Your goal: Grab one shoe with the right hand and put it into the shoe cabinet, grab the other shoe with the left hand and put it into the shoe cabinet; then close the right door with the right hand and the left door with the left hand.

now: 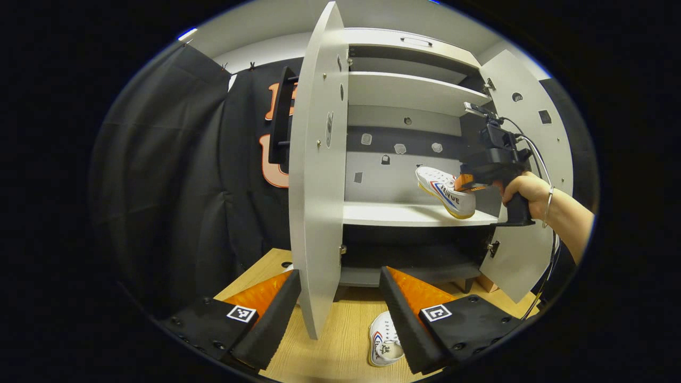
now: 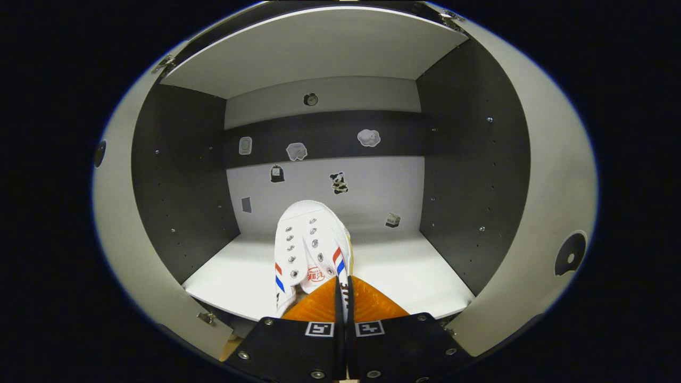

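Inside the shoe cabinet (image 2: 372, 42), the right gripper (image 2: 340, 298) pinches the heel collar of a white shoe (image 2: 311, 244), toe raised above the middle shelf (image 2: 404, 271) near its front edge. Meanwhile the left gripper (image 1: 340, 308) hangs with fingers spread apart, above the other shoe (image 1: 384, 346) lying on the wooden floor (image 1: 340, 330) beside the open left door (image 1: 316, 175).

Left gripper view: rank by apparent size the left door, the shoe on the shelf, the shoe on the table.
1. Left door, by far the largest, though also nearest the camera.
2. Shoe on the shelf, held by the right gripper.
3. Shoe on the table, partly hidden behind the left gripper's fingers, so this ranking is unsure.
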Action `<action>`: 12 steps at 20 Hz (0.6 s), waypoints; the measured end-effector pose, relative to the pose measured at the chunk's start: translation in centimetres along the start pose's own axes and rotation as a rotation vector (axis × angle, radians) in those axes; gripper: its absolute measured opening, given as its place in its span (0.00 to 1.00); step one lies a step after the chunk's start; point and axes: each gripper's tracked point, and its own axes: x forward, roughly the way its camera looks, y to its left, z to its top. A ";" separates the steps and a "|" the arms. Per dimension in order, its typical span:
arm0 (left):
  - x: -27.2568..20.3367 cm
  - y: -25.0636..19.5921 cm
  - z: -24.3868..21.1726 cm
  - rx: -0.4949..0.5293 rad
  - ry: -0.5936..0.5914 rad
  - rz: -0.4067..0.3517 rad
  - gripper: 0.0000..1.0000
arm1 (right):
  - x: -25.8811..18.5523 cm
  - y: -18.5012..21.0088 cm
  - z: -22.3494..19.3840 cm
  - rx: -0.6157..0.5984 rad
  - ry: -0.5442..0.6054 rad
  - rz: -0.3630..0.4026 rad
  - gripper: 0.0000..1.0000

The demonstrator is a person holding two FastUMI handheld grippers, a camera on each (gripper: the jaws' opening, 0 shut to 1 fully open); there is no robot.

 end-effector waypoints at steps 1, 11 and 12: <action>0.2 0.1 -0.1 0.000 0.004 0.004 0.97 | 1.0 -0.3 -0.1 0.006 0.014 -0.008 0.00; 0.8 0.8 -0.5 0.012 0.018 0.035 0.97 | 6.8 -1.8 -1.9 0.086 0.107 -0.055 0.00; 0.8 1.0 -0.6 0.014 0.021 0.041 0.97 | 6.9 -1.8 -2.1 0.083 0.111 -0.051 0.02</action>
